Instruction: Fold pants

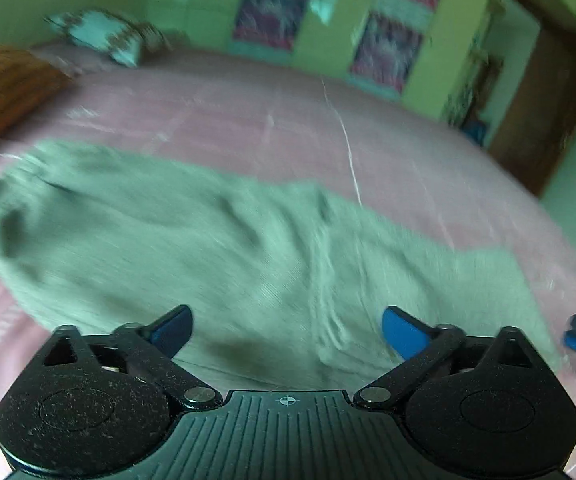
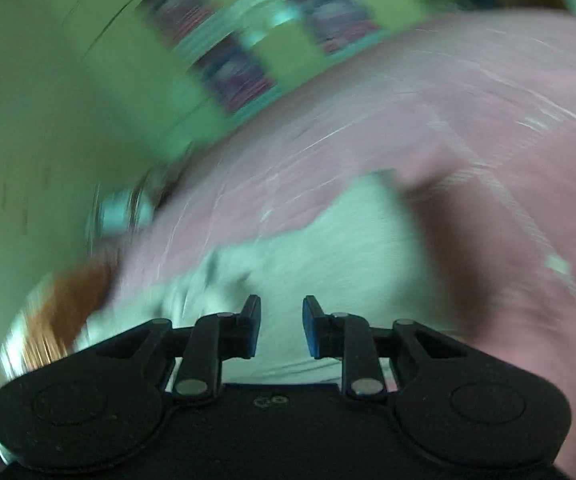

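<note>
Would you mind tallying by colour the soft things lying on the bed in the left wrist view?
Grey-green pants: 1
Orange-brown cushion: 1
Teal and white patterned pillow: 1
Total: 3, all on the pink bedcover.

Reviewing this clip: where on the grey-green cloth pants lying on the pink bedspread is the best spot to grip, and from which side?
Probably the near hem edge of the grey-green cloth pants, approached from the camera side. That edge lies flat and free on the pink bedspread, just ahead of the open left gripper.
</note>
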Demonstrator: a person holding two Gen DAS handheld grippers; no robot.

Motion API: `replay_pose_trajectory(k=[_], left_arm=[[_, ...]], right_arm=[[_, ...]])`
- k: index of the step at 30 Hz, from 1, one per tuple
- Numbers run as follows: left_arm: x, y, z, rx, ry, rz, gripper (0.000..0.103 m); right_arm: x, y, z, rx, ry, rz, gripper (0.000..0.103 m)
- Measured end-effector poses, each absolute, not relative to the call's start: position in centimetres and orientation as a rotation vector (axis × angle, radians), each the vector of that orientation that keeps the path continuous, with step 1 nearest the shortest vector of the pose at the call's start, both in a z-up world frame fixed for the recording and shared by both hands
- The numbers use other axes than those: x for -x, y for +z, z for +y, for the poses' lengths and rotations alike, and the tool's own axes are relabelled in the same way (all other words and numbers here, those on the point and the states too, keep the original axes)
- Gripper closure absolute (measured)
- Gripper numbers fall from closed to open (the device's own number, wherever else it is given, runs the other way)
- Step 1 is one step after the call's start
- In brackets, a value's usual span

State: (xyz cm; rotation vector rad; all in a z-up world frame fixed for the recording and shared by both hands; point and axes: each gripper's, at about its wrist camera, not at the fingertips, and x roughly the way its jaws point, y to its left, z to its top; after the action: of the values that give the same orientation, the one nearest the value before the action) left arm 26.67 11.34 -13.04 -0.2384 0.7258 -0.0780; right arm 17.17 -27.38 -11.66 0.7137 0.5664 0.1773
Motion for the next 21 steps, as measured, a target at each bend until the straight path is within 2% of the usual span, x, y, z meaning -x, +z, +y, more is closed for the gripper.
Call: replay_pose_trajectory(k=[6,10,14,15,16,19,21], left_arm=[[-28.3,-15.6,9.7,0.333,-0.117,0.805,0.012],[-28.6,-16.3,9.8,0.393,-0.146,0.806,0.025],[-28.7,-16.8,10.2,0.434,-0.146,0.804,0.032],[-28.8,-17.0,10.4,0.457,-0.153,0.804,0.039],[-28.9,-16.9,10.6,0.473,-0.157,0.806,0.053],[-29.3,-17.0,10.2,0.489,-0.178,0.812,0.071],[-28.9,-16.3,9.8,0.511,-0.246,0.737,0.078]], right_arm=[[-15.5,-15.7,-31.7,-0.985,0.202,0.661,0.083],[-16.4,-17.2,-30.6,-1.019,0.221,0.705,0.083],[-17.7,-18.0,-28.9,-1.038,0.215,0.707,0.082],[-18.3,-18.0,-28.6,-1.038,0.201,0.705,0.083],[-18.4,-17.9,-28.5,-1.039,0.186,0.697,0.086],[-18.4,-16.8,-27.8,-0.956,0.177,0.678,0.097],[-17.7,-15.4,-27.9,-0.929,0.185,0.607,0.102]])
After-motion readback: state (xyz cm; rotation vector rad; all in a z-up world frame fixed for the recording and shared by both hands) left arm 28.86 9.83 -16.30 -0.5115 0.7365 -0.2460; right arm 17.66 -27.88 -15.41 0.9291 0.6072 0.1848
